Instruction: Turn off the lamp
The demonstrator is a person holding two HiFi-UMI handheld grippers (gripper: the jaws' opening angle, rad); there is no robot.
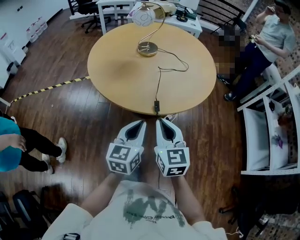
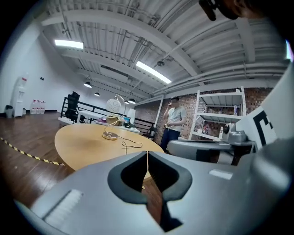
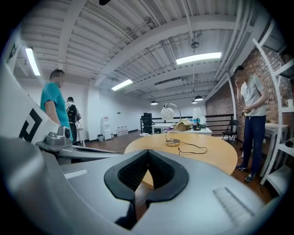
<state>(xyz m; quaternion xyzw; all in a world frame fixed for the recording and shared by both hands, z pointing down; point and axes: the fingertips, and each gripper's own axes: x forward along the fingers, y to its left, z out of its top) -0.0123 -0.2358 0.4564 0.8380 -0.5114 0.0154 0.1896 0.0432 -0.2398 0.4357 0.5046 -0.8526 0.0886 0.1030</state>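
Note:
A lamp with a white globe shade (image 1: 143, 17) on a curved brass stem and a round brass base (image 1: 147, 48) stands at the far side of a round wooden table (image 1: 117, 70). Its black cord runs to a small inline switch (image 1: 156, 106) at the table's near edge. My left gripper (image 1: 141, 123) and right gripper (image 1: 162, 121) hover side by side over the floor, just short of that edge, both shut and holding nothing. The lamp (image 2: 111, 105) shows far off in the left gripper view, beyond the left gripper (image 2: 147, 154). The right gripper view has the lamp (image 3: 167, 113) past the right gripper (image 3: 148, 153).
A person (image 1: 274, 33) stands at the right beside white shelving (image 1: 265, 124). Another person in teal (image 1: 11, 145) is at the left. Yellow-black tape (image 1: 47, 88) crosses the wooden floor. White desks and office chairs (image 1: 89, 8) stand behind the table.

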